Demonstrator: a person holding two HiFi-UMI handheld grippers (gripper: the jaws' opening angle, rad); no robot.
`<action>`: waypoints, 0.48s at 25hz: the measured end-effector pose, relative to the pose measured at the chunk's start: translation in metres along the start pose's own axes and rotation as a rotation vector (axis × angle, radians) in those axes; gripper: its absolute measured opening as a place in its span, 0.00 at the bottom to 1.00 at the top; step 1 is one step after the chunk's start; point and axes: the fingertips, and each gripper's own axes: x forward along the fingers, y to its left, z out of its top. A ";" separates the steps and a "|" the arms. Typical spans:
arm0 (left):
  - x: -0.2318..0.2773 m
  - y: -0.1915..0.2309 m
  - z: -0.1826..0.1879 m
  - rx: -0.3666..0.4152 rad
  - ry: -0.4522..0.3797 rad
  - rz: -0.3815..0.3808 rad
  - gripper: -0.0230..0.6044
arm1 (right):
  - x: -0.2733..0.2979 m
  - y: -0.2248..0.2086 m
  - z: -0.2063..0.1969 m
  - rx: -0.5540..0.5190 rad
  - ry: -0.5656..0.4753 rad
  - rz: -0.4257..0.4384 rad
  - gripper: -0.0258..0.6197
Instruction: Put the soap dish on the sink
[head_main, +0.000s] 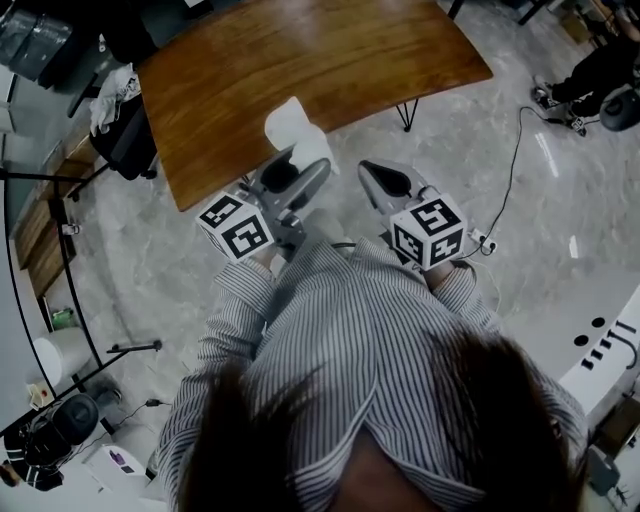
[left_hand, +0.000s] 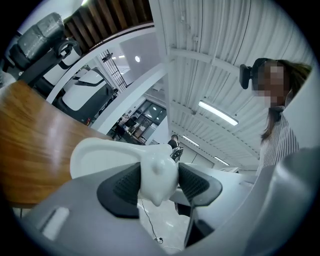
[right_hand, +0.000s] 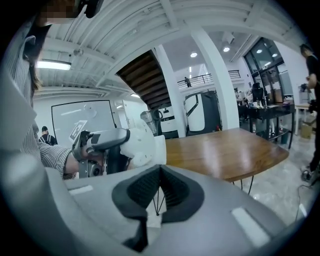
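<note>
I look down on a brown wood table (head_main: 330, 60) at the far side, standing on a grey marbled floor (head_main: 520, 270). I hold both grippers close together, near its near edge. My right gripper (right_hand: 159, 187) is empty, its jaws pressed together. My left gripper (left_hand: 159, 182) pinches the white soap dish (left_hand: 100, 155) by one end. The dish is held in the air over the table's near edge.
</note>
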 end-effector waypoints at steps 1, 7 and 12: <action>0.003 0.003 0.001 -0.006 -0.003 0.001 0.42 | 0.001 -0.004 -0.001 0.004 0.002 -0.006 0.04; 0.030 0.035 0.015 -0.018 0.013 0.005 0.42 | 0.020 -0.039 0.008 0.036 -0.004 -0.047 0.04; 0.061 0.073 0.033 -0.024 0.008 -0.013 0.42 | 0.051 -0.074 0.025 0.048 -0.011 -0.066 0.04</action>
